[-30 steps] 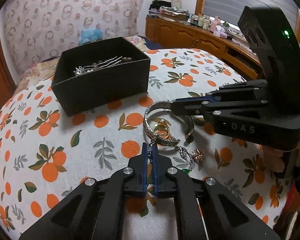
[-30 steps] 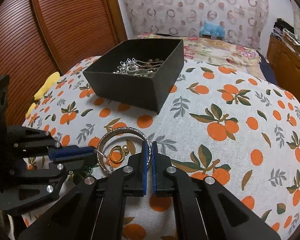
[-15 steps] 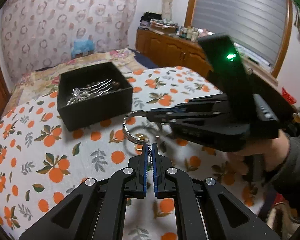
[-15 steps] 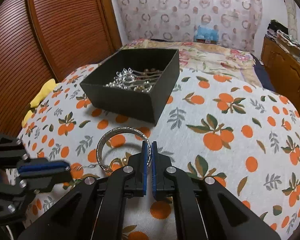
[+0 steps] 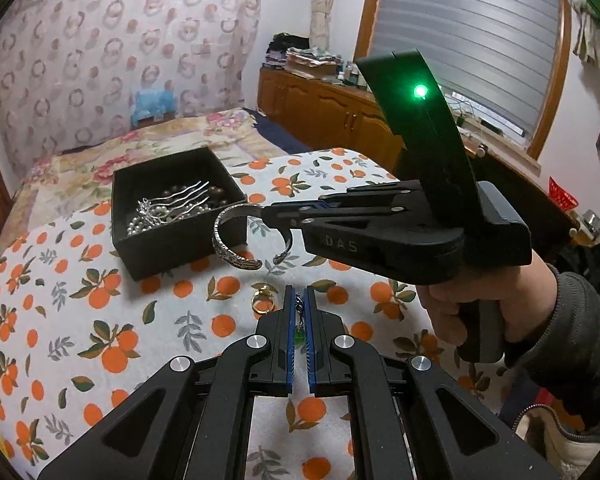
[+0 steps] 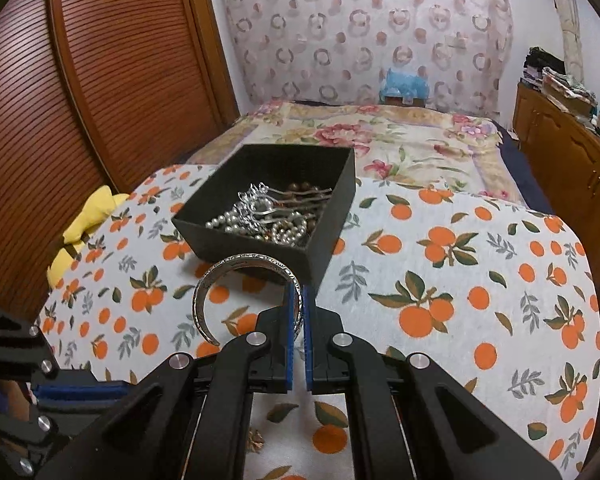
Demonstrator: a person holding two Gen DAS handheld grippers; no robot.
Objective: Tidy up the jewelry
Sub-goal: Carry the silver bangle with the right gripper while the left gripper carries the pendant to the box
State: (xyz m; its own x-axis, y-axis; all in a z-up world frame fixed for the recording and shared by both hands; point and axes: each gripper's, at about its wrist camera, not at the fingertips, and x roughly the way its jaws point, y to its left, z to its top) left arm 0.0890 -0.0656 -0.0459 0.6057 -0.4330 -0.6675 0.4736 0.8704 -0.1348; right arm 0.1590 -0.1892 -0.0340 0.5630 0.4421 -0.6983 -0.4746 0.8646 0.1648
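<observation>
Bangle [image 6: 252, 280] clamped in right tool [image 6: 297, 312], thin chain [image 5: 299, 308] pinched in left tool [image 5: 299, 312].

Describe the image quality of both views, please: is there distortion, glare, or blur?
Left wrist view: strong fisheye bending with dark corners; the green indicator light on the right gripper glares. Right wrist view: same curvature; the open silver cuff bracelet and black cardboard box look sharp.
</observation>
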